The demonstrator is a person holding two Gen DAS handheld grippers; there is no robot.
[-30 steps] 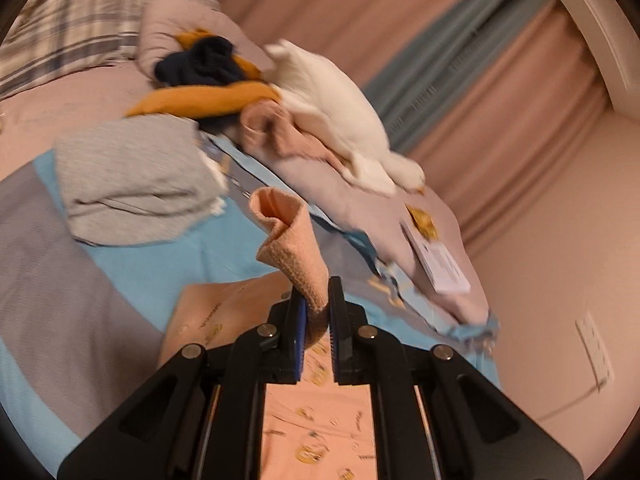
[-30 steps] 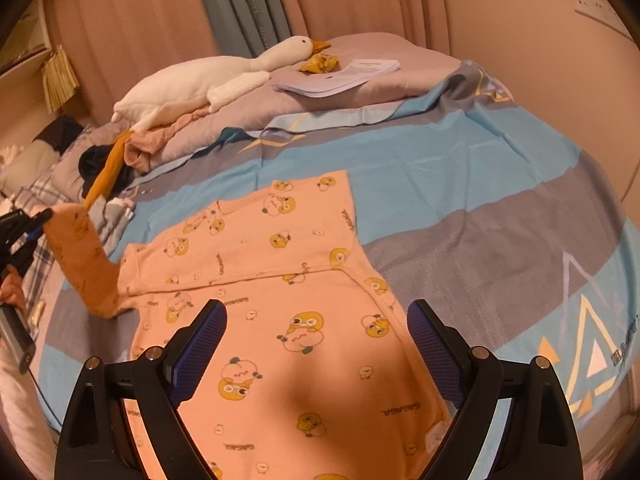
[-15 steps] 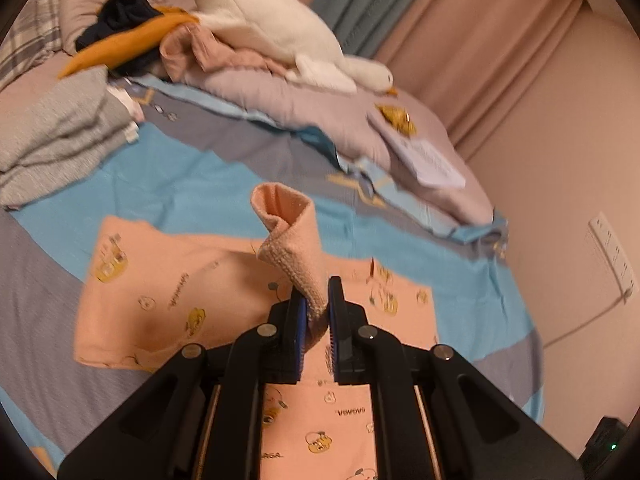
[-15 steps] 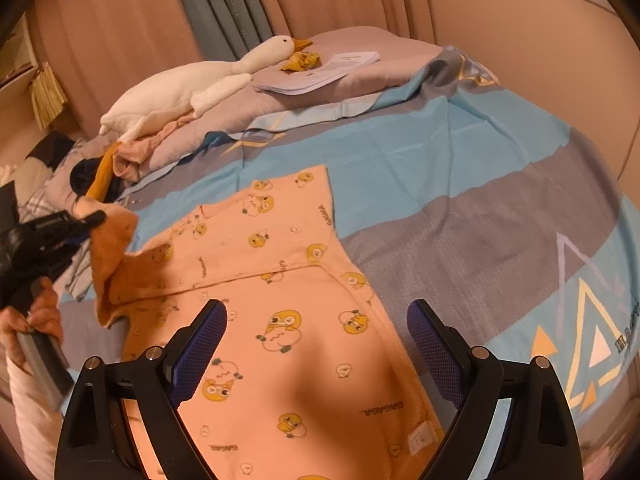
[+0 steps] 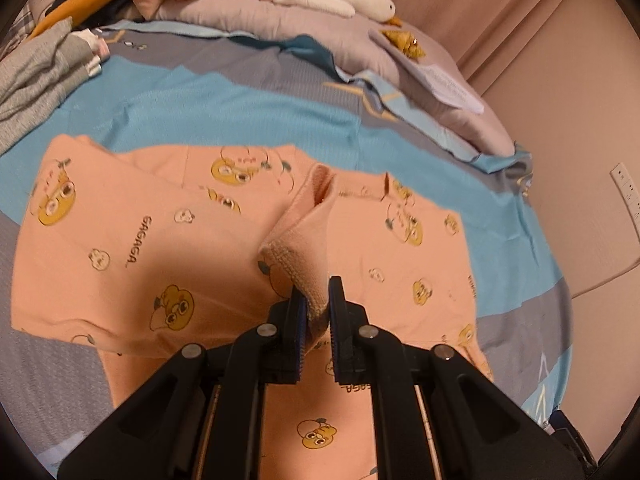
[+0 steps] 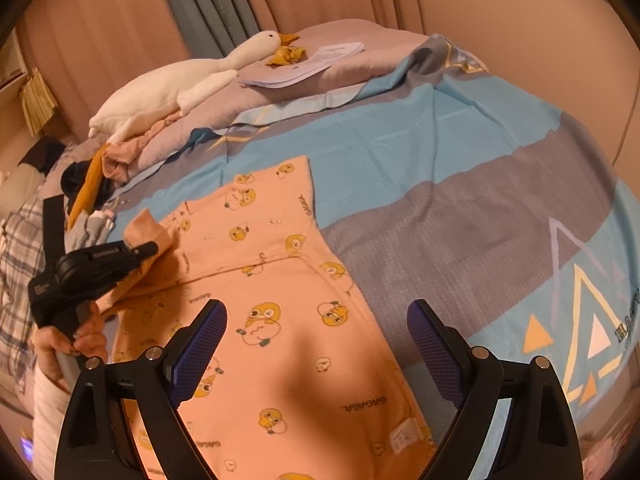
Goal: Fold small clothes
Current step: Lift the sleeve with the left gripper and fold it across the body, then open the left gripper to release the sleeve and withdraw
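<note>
Fingers (image 5: 299, 312) of the left gripper (image 5: 316, 312) pinch a sleeve cuff (image 5: 308, 248), lifting it over the shirt's middle. Both pads of the right gripper (image 6: 316, 344) stand wide apart with nothing between them, hovering above the shirt's lower part. On the striped bed cover (image 6: 460, 184) the peach shirt (image 6: 280, 300) with duck prints lies flat. At the bed's far edge rests a white toy goose (image 6: 168, 92).
</note>
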